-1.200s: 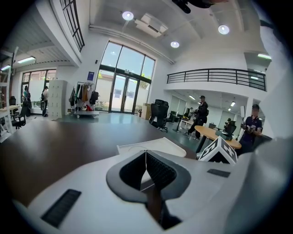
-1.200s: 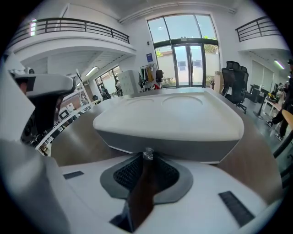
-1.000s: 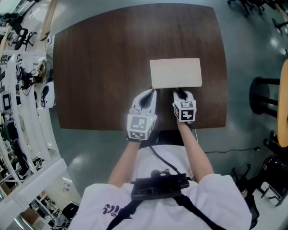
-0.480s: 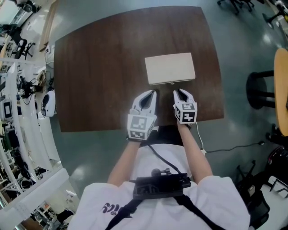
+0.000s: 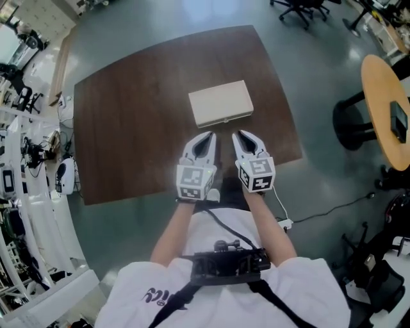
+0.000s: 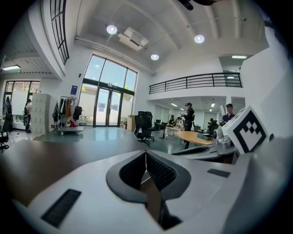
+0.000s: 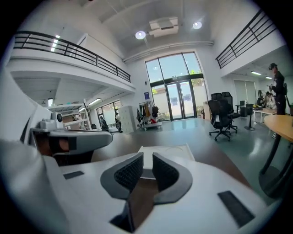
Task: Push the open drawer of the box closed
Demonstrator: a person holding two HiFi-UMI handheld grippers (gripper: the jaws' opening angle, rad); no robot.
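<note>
A cream box (image 5: 221, 102) lies flat on the dark brown table (image 5: 128, 122). Its front face is flush, with a small knob (image 5: 225, 120) on the side facing me. Both grippers hover side by side in front of it, apart from it, over the table's near edge. My left gripper (image 5: 205, 138) has its pads pressed together with nothing in them, as the left gripper view (image 6: 145, 155) shows. My right gripper (image 5: 242, 136) keeps a narrow gap between its pads (image 7: 147, 157) with nothing in it. The box top (image 7: 167, 150) shows just beyond them.
A round wooden table (image 5: 384, 109) with a dark device stands at the right, a black stool (image 5: 351, 125) beside it. Office chairs (image 5: 301, 9) stand beyond the far edge. A cable (image 5: 320, 208) runs over the floor. Shelving and equipment (image 5: 25, 147) line the left.
Both grippers have come back from the box and risen. The right gripper's tip, which was at the box's front edge, now stands apart from it. The box looks smaller and further off.
</note>
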